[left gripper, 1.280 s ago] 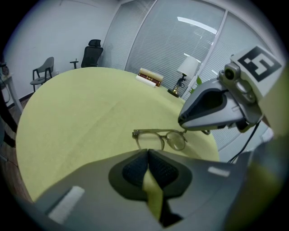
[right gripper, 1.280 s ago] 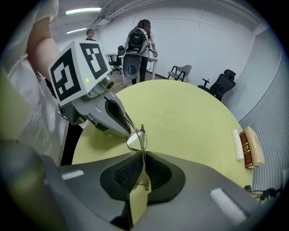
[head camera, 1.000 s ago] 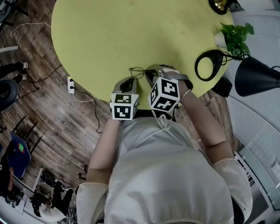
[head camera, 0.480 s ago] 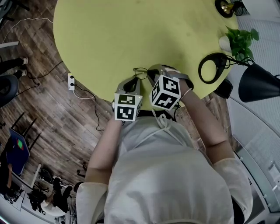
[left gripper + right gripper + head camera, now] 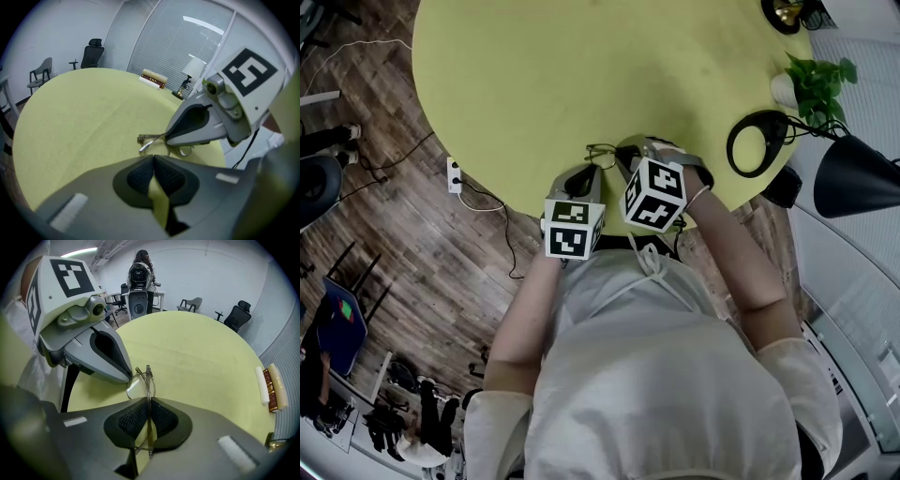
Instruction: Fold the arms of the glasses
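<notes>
Thin metal-rimmed glasses (image 5: 600,153) lie on the round yellow-green table (image 5: 581,66), close to its near edge. My right gripper (image 5: 149,401) is shut on a thin metal bar of the glasses (image 5: 138,385), which runs straight between its pads. One lens shows just past the fingertips. My left gripper (image 5: 153,158) is shut with nothing between its pads, and it hovers just short of the glasses (image 5: 157,140). In the head view the left gripper (image 5: 584,176) and right gripper (image 5: 621,157) flank the glasses, and their marker cubes hide the frame's near side.
A black desk lamp (image 5: 853,173) with a ring base (image 5: 759,141) and a small potted plant (image 5: 811,80) stand at the table's right edge. Books (image 5: 152,78) and a small lamp (image 5: 192,70) sit at the far side. A power strip (image 5: 454,175) lies on the floor.
</notes>
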